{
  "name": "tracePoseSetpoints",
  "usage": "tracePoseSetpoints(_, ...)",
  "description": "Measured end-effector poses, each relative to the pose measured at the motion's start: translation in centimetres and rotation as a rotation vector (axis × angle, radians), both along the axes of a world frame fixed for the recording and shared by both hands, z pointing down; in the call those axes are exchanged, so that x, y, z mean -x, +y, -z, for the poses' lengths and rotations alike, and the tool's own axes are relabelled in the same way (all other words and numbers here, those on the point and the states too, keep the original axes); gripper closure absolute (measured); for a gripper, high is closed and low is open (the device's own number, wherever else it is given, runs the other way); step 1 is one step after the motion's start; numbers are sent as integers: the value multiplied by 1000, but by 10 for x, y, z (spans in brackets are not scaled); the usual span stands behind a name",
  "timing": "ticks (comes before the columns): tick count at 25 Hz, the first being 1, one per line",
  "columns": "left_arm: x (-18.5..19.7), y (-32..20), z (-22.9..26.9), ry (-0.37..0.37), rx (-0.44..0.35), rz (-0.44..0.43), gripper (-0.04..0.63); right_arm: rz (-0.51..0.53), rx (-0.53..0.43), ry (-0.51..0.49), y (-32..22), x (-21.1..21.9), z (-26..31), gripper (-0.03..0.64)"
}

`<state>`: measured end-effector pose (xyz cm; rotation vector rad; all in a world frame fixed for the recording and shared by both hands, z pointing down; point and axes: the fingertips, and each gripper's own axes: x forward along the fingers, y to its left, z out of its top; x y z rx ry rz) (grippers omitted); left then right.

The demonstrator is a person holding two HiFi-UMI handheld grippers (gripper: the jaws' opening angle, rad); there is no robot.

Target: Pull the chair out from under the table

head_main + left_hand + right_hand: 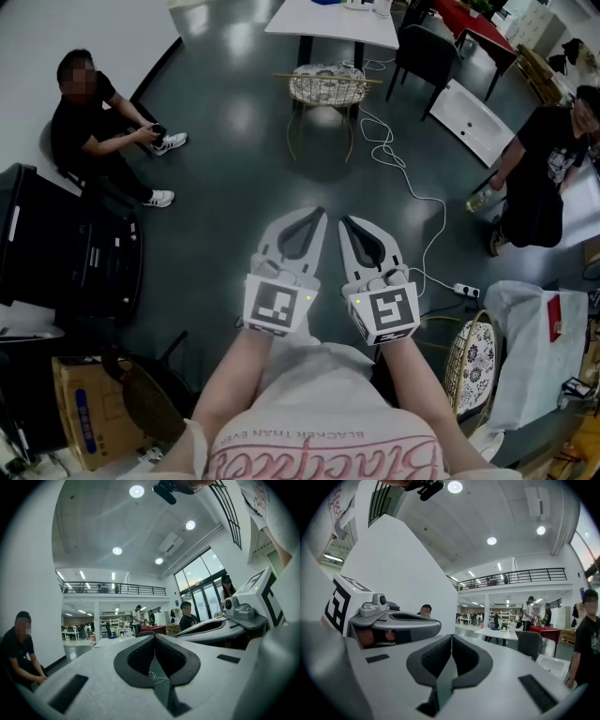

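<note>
A wicker chair (325, 86) with a patterned cushion stands on the dark floor at the top middle of the head view, its back part under the edge of a white table (333, 21). My left gripper (320, 213) and right gripper (344, 221) are held side by side well short of the chair, both pointing toward it. Each is shut with nothing between its jaws. In the left gripper view the closed tips (154, 636) point across the hall. The right gripper view shows its closed tips (451, 636), with the white table (501, 633) far off.
A person (103, 131) sits on the floor at the left and another (544, 169) stands at the right. A white cable (412, 187) runs from the chair to a power strip (466, 291). Black equipment (66, 253) stands left, a second wicker chair (473, 361) lower right.
</note>
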<state>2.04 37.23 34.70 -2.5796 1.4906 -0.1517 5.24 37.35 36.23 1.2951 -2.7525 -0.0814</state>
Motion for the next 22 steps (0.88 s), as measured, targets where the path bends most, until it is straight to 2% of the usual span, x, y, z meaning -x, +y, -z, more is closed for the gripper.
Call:
tracePoseSetpoints(15, 52, -217, 0, -5, 22, -54, 589, -18, 5, 38, -215, 52, 6, 611)
tracePoseSetpoints(22, 83, -292, -8, 0, 48, -92, 589, -31, 28, 38, -296, 80, 2, 611)
